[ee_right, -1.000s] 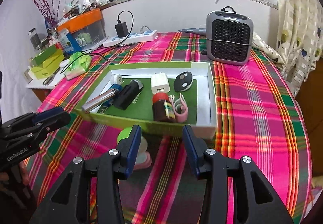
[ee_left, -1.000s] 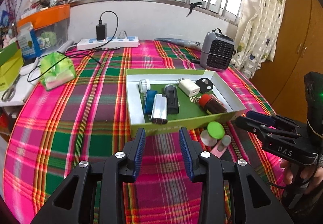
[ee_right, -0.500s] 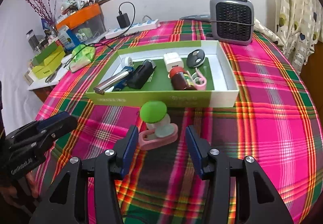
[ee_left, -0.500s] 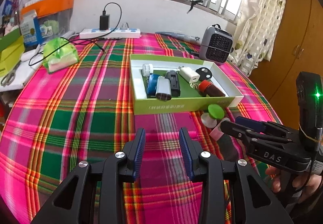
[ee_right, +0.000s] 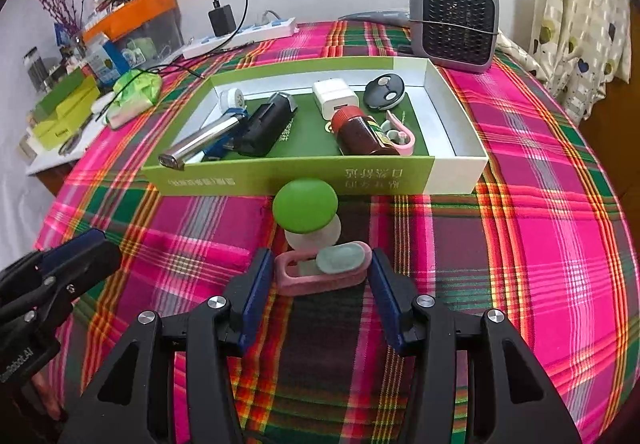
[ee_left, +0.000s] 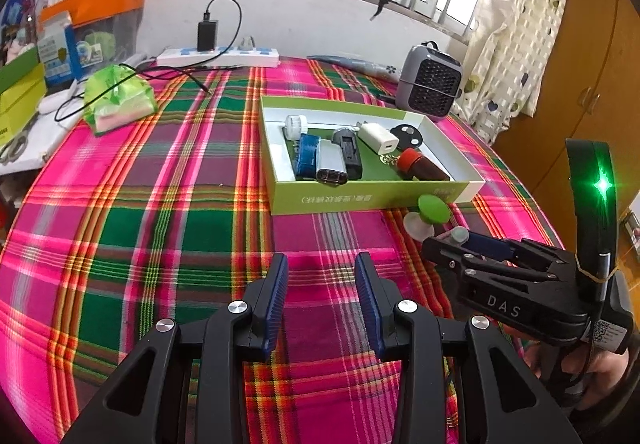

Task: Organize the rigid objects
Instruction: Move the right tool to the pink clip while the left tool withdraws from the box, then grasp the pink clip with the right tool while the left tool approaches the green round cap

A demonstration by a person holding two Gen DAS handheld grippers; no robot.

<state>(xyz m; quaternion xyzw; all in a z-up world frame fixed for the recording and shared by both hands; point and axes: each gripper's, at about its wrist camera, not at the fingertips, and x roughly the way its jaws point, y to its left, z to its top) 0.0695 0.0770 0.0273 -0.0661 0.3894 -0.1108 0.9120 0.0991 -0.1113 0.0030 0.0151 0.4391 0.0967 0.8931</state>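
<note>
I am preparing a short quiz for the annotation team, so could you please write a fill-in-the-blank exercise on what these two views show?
1. The pink clip lies between the open fingers of the ____ gripper.
2. The green mushroom-shaped piece stands on the tablecloth just ____ the green box, not in it.
3. The left gripper is open and holds ____.
4. In the box, the brown bottle with the red cap lies on its ____.

Missing words: right; outside; nothing; side

Home room; plaid tablecloth [ee_left: 160,228], curtain [ee_left: 516,24]
</note>
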